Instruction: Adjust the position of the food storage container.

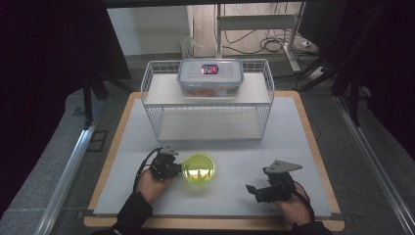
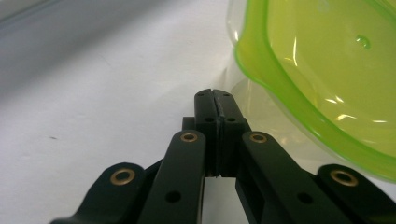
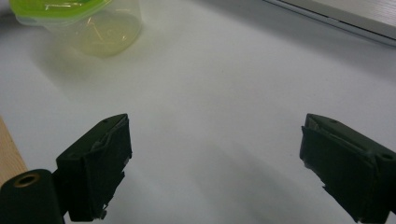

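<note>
Worktop [image 1: 293,147]: we see a pale grey sheet over a wooden board, wood showing as a thin border at the left, right and near edges. Wide bare stretch across the near half.

Wire rack [image 1: 208,100]: white, two shelves, standing at the far middle of the worktop. On its top shelf sits a clear lidded box [image 1: 210,77] with a blue rim and a label on the lid. Lower shelf bare.

Green-lidded tub [image 1: 198,168]: small clear container with a yellow-green lid, resting on the worktop in the near middle, well in front of the rack and well apart from every edge. In the right gripper view we see it far off at the upper left [image 3: 79,21].

Left gripper [image 1: 180,168]: held in the person's left hand [image 1: 149,185], low on the worktop, just left of the tub. In the left gripper view its fingers [image 2: 205,109] are pressed together with nothing between them; the tub's lid rim [image 2: 289,98] lies just beside their tips, to the right. Whether they touch the tub wall we cannot tell.

Right gripper [image 1: 252,190]: near right of the worktop, well apart from the tub, bare sheet between. Its fingers [image 3: 100,158] stand wide, holding nothing, grey sheet visible between them.
</note>
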Demonstrator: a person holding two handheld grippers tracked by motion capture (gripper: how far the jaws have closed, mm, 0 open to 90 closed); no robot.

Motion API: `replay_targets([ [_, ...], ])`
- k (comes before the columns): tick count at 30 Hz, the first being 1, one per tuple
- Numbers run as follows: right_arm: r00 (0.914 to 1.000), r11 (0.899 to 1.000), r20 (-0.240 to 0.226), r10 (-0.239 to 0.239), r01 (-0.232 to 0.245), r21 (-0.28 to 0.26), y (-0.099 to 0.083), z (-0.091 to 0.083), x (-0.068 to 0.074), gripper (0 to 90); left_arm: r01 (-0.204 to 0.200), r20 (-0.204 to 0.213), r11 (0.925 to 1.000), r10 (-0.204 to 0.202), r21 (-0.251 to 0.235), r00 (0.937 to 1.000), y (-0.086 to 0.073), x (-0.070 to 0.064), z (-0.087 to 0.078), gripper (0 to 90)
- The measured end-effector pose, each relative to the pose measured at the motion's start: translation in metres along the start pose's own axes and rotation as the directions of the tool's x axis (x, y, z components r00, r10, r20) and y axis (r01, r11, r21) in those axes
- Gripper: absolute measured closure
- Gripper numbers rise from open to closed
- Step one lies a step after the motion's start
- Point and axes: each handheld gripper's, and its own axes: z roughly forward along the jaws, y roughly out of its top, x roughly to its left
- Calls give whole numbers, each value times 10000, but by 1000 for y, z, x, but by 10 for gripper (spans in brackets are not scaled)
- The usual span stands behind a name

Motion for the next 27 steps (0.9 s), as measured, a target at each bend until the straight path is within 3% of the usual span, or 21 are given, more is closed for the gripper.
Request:
replay_targets([
  [11, 10000, 10000, -17, -10, 10, 46, 0, 1, 0, 88, -77, 388, 9999, 73, 107, 9992, -11, -18, -2, 898],
  [22, 10000, 10000, -32, 2, -2, 45, 0, 1, 0, 87, -543, 837, 9978, 510, 377, 9952, -15, -49, 8, 897],
  [25, 10000, 10000, -38, 1, -1, 61, 0, 1, 0, 87, -686, 863, 9969, 652, 380, 9941, -14, -52, 10, 895],
  [27, 10000, 10000, -27, -12, 13, 61, 0, 1, 0, 87, -787, 659, 9959, 757, 444, 9950, -14, -53, 8, 885],
])
